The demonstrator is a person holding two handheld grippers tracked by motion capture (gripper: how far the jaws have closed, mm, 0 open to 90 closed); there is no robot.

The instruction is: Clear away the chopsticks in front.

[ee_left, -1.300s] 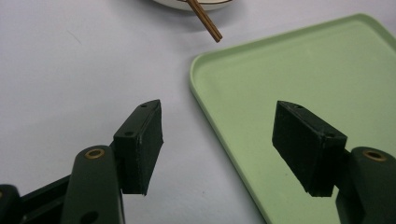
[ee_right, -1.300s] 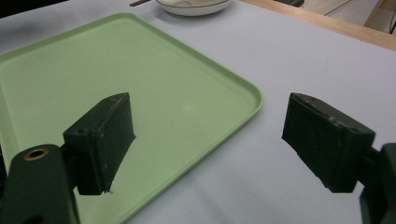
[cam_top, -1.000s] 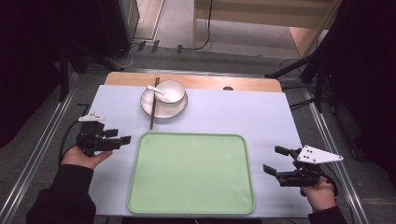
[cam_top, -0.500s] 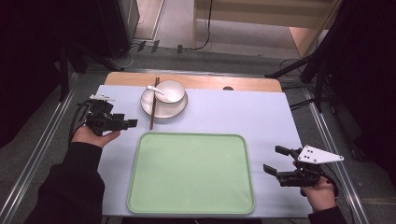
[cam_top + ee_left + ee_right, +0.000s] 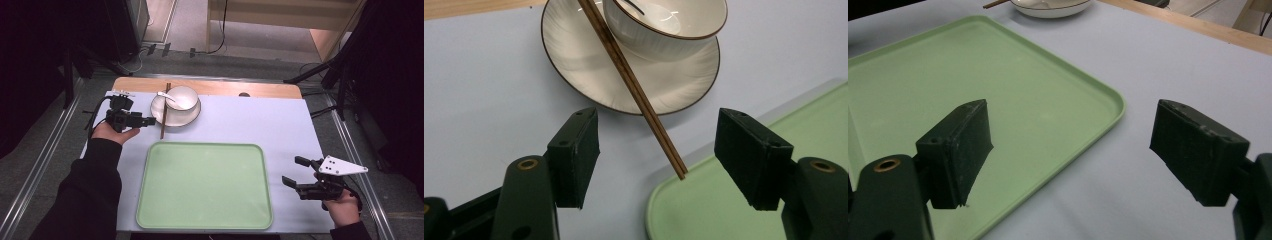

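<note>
A white bowl (image 5: 184, 98) with a white spoon (image 5: 164, 94) in it stands on a white plate (image 5: 193, 115) at the back left of the table. Dark wooden chopsticks (image 5: 163, 119) lean on the plate's left rim. My left gripper (image 5: 151, 120) hovers just left of them, open. In the left gripper view the chopsticks (image 5: 624, 70) run down from the plate (image 5: 574, 55) and bowl (image 5: 664, 35), and their near tips lie between the spread jaws of the left gripper (image 5: 656, 150), untouched. My right gripper (image 5: 291, 171) stands open and empty right of the green tray (image 5: 205, 185).
A pale lilac mat (image 5: 260, 125) covers the table, with a bare wooden strip (image 5: 225, 89) along the far edge. In the right gripper view the tray's (image 5: 948, 65) rounded corner lies ahead of the right gripper (image 5: 1073, 130). Dark floor and metal rails flank the table.
My left hand has moved away from the table's front left, up toward the plate and chopsticks, jaws still spread. The right hand has stayed where it was.
</note>
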